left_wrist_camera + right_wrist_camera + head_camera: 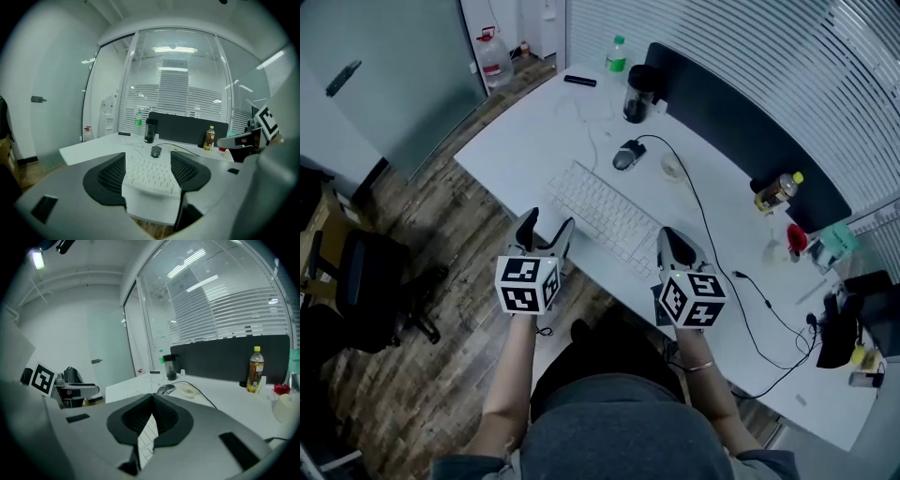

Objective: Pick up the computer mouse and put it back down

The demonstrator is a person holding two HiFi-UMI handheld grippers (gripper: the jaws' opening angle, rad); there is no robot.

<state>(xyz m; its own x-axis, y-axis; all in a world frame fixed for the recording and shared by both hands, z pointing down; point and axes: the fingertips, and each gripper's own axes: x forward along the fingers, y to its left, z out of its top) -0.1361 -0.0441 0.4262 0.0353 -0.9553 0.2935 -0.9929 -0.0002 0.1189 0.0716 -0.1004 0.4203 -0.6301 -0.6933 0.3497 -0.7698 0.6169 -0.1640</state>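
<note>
The task is at its opening step: the dark grey corded computer mouse lies untouched on the white desk, just beyond the far edge of the flat white keyboard and well apart from both grippers.

The left gripper hangs at the near edge of the desk with its jaws spread wide. Its own view shows only the keyboard and the mouse framed in the gap, with nothing held. The right gripper sits over the keyboard's near right corner. Its jaws are closed tip to tip and hold nothing.

The next move, as I judge it, is a forward reach across the keyboard. The left gripper looks better lined up and is already spread, though the wide-angle lens makes that alignment hard to trust. The right gripper would need to part its jaws first. Either should come down astride the mouse's sides, close gently and lift straight up, allowing for the cord.
</note>
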